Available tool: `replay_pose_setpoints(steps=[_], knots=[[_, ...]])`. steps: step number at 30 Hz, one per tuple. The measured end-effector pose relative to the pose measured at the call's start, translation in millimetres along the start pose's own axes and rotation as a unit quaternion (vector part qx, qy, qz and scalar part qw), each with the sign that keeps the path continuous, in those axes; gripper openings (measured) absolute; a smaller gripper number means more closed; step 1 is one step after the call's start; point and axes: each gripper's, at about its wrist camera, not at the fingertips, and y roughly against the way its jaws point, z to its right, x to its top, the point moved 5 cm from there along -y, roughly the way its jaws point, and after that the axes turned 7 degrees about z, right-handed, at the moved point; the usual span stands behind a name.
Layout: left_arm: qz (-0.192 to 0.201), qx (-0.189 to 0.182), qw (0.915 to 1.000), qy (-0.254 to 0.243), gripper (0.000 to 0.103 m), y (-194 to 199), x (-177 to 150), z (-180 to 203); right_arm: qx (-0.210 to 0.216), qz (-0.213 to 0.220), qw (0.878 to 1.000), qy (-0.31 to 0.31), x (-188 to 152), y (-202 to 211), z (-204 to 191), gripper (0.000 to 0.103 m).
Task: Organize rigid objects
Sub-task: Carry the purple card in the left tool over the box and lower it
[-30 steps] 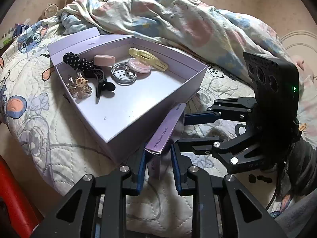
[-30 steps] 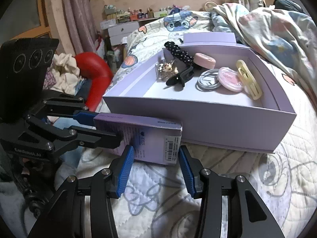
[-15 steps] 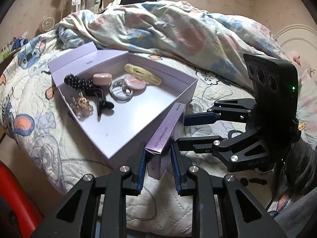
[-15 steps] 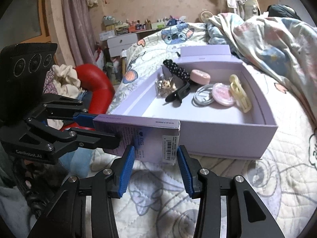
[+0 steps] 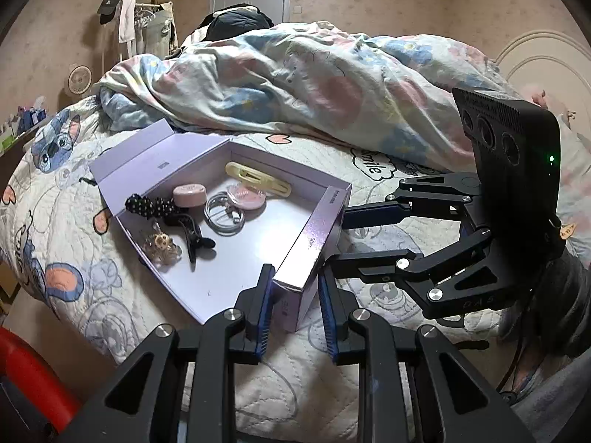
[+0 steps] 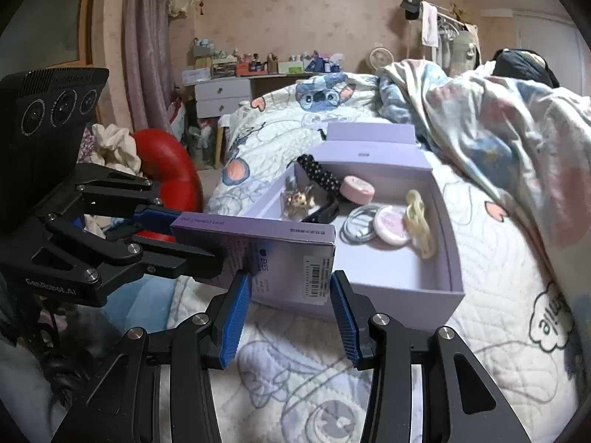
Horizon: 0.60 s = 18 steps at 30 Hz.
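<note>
While held level | contact-lens carton (image 6: 258,247) long axis spans left gripper (image 5: 295,295) to right gripper (image 6: 291,291) | both jaws clamp its ends

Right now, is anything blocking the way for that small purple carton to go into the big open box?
Nothing visible does. The small purple carton, held at both ends by the left gripper and right gripper, is level with the open box's near wall. Beyond the wall, bare floor lies in front of the hair accessories.
</note>
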Motion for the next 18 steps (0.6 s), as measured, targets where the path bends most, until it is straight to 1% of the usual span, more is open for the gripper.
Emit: replay_pose_setpoints(steps=[9,18], knots=[[0.013,0.000,0.9999,-0.007,0.023,-1.3,15.1,-7.0,-0.011,0.010,1.000,0.012,18.6,0.7,4.5,0.044],[0.013,-0.002,0.9999,-0.003,0.023,-13.7,21.6,-21.5,-0.015,0.004,1.000,0.019,26.9,-11.9,11.9,0.044]])
